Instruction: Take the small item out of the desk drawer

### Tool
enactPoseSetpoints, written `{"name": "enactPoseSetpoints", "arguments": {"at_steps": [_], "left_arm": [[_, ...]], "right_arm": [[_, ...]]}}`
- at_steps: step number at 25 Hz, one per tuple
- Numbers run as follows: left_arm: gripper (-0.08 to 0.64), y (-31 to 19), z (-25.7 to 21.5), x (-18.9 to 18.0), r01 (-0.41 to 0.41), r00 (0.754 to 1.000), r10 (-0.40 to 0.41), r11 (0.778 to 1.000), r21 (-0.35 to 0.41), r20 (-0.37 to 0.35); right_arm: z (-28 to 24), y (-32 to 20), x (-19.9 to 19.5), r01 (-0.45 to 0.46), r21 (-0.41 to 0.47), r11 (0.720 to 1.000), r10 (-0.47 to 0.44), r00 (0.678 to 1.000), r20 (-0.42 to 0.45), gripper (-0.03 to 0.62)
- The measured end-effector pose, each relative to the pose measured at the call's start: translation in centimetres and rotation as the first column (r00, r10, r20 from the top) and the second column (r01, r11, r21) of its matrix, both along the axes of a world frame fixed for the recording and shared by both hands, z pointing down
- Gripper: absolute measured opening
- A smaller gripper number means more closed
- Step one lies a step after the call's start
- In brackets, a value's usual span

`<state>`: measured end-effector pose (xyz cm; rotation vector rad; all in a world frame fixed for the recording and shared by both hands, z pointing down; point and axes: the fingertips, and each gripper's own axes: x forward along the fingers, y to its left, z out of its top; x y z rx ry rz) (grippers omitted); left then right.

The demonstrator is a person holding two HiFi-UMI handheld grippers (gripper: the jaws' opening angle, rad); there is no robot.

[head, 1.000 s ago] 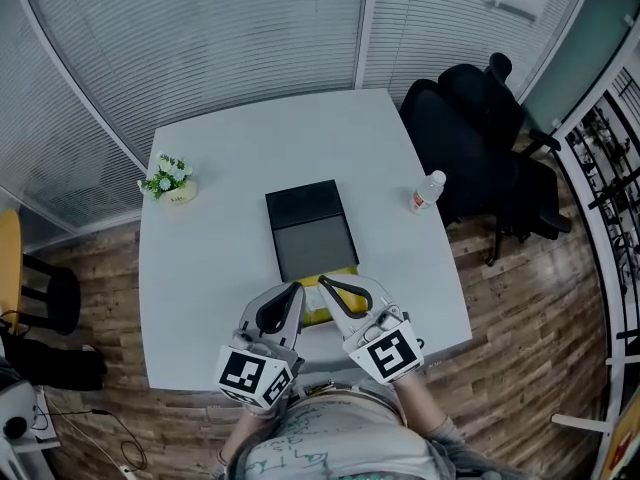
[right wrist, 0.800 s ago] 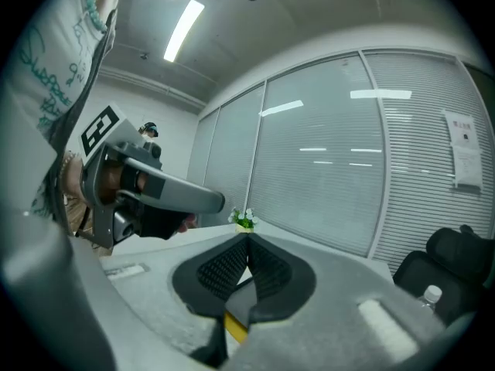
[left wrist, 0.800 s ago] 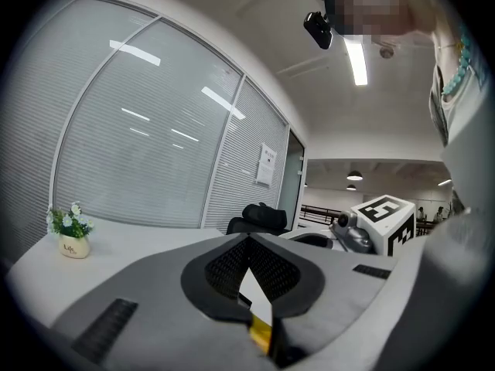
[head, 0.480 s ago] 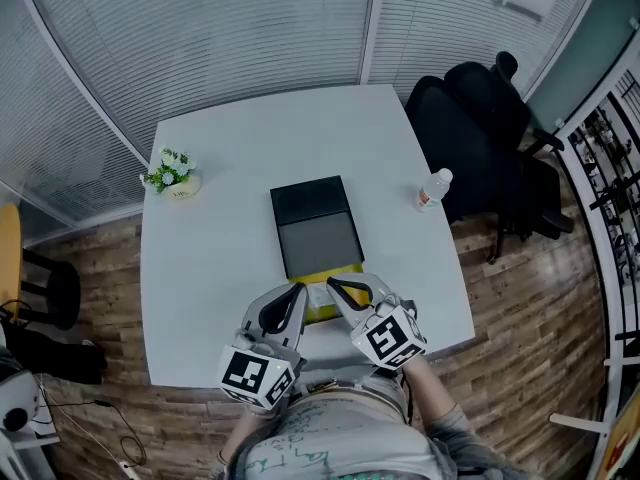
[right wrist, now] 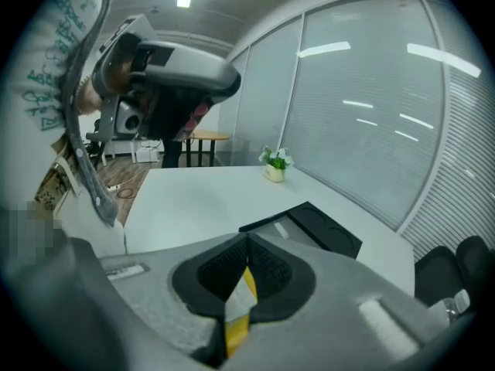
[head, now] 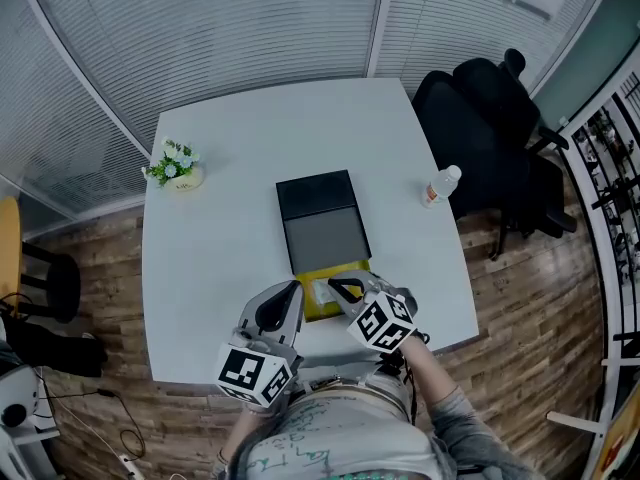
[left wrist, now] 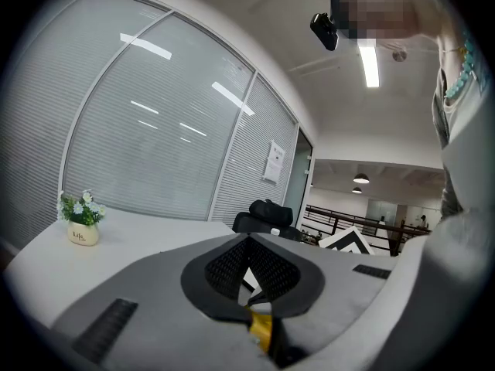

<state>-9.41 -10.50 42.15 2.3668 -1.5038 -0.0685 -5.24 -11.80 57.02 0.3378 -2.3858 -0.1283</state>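
A black desk drawer unit (head: 320, 223) lies on the white table (head: 210, 258), its yellow drawer (head: 343, 271) pulled out toward me. A small pale item (head: 321, 293) lies in the drawer. My right gripper (head: 335, 286) is shut and tipped downward, its tips over the drawer right beside the item, with nothing between them. In the right gripper view the yellow drawer (right wrist: 246, 283) shows through the gap behind the shut tips (right wrist: 247, 239), and the black unit (right wrist: 319, 229) lies ahead. My left gripper (head: 293, 290) is shut at the drawer's left edge, pointing level across the table (left wrist: 247, 239).
A small flower pot (head: 175, 168) stands at the table's far left. A water bottle (head: 438, 186) stands near the right edge, with a black office chair (head: 490, 118) beyond it. Window blinds curve behind the table. The near table edge is close to my body.
My right gripper has dropped and tipped downward, its tips now over the yellow drawer by the item. The left gripper has hardly shifted.
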Motion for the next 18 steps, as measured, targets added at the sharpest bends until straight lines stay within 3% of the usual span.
{"name": "enactPoseSetpoints", "arguments": {"at_steps": [7,13,18], "left_arm": [[-0.002,-0.3,1.1,-0.6,-0.007,1.0,0.007,1.0,-0.014,-0.017],[-0.002,-0.4,1.4,-1.3,-0.003,1.0,0.002,1.0,-0.021,-0.026],[-0.002,-0.5,1.7,-1.4,-0.004,0.999,0.003,1.0,-0.029,-0.033]], "right_arm": [[3.8,-0.1,-0.3,0.064,-0.061,0.996,-0.07,0.992,-0.109,0.003],[7.4,0.3,0.4,0.124,-0.084,0.989,-0.141,0.958,-0.248,0.003],[9.1,0.4,0.5,0.138,-0.134,0.981,-0.172,0.943,-0.285,0.003]]}}
